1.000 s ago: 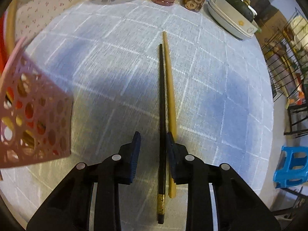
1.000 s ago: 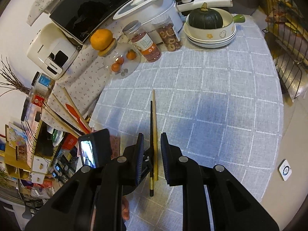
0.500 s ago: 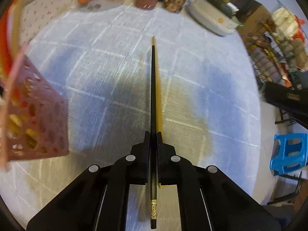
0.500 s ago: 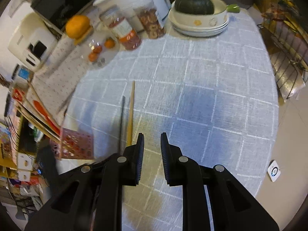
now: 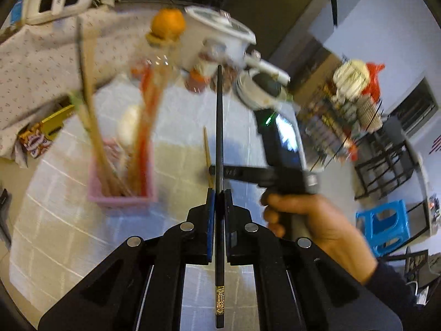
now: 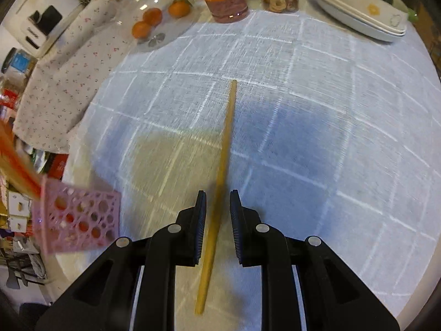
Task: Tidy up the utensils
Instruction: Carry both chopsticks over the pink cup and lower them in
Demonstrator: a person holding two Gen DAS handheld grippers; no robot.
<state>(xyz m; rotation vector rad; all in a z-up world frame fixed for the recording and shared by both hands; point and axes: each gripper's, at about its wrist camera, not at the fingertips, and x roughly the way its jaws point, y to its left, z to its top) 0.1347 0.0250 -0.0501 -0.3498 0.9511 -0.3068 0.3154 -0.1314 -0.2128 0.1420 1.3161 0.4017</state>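
Black chopstick [image 5: 219, 149] held aloft; wooden chopstick [image 6: 220, 171] flat on cloth beside pink holder [image 6: 75, 218].

The left gripper [image 5: 217, 193] enters its own view from six o'clock, its two black fingers reaching toward twelve; the jaws are pressed together with only a thin sliver between the pads, clamped on a black chopstick [image 5: 219, 138] that runs straight along the twelve-to-six line. The right gripper [image 6: 218, 201] likewise rises from six o'clock in its own view, jaws parted with a clear gap, straddling a wooden chopstick [image 6: 220, 171] without touching it. In the left wrist view, the person's right hand [image 5: 311, 220] sits at about four o'clock, fingers curled around the right gripper's handle, a dark sleeve at the wrist.
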